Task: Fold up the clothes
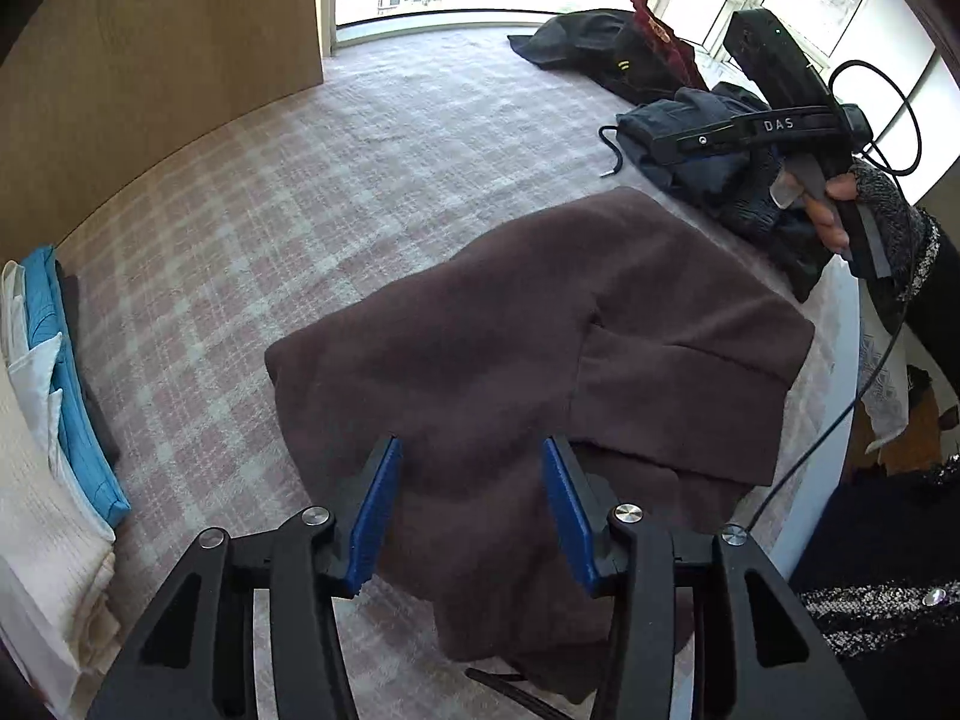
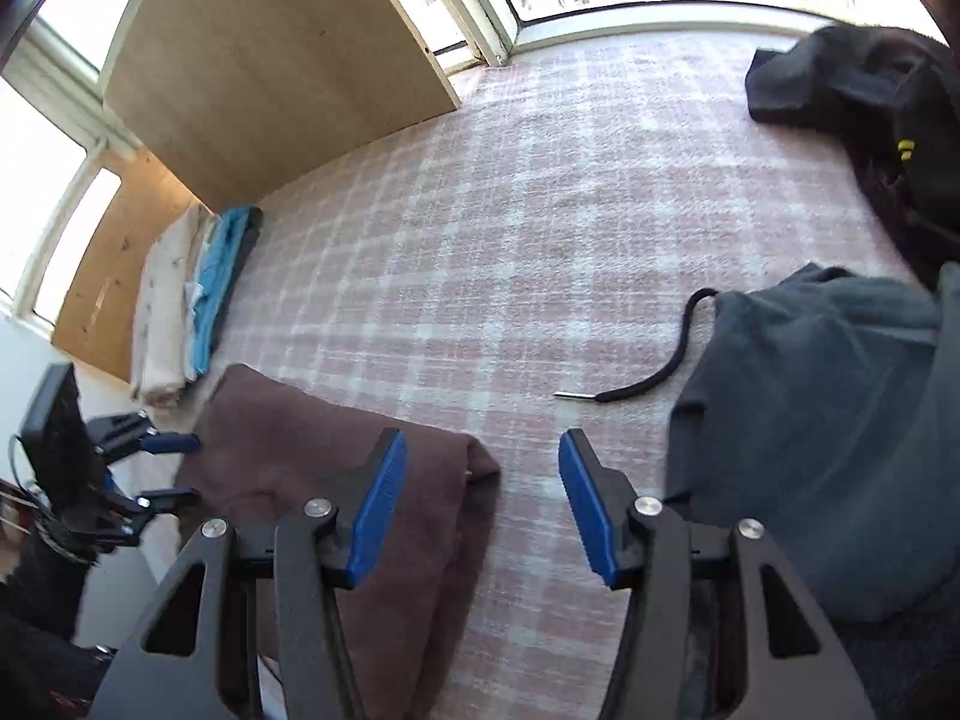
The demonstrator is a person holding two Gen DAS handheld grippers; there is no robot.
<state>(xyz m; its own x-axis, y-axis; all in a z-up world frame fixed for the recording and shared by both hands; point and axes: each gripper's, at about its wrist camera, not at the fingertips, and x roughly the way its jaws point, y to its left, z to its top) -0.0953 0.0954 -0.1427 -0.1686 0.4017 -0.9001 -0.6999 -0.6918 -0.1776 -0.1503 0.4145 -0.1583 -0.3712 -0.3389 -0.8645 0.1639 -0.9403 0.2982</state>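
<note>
A brown garment [image 1: 540, 360] lies crumpled and partly doubled over on the plaid bed cover [image 1: 336, 180]. My left gripper [image 1: 471, 450] hovers open over its near part, with nothing clamped between the blue pads. In the right wrist view the same brown garment [image 2: 300, 468] is at lower left, and the left gripper [image 2: 180, 468] stands open at its left edge. My right gripper [image 2: 483, 444] is open above bare cover, between the brown garment and a dark blue-grey hooded garment [image 2: 810, 420]. A hand [image 1: 834, 204] holds the right gripper up at the right.
A folded stack of white, blue and dark clothes [image 1: 60, 390] sits at the left by a wooden panel [image 1: 150, 60]. A heap of dark clothes [image 1: 600, 48] lies at the far right by the window. A black drawstring [image 2: 672, 360] trails over the cover. The bed's edge [image 1: 840, 330] runs along the right.
</note>
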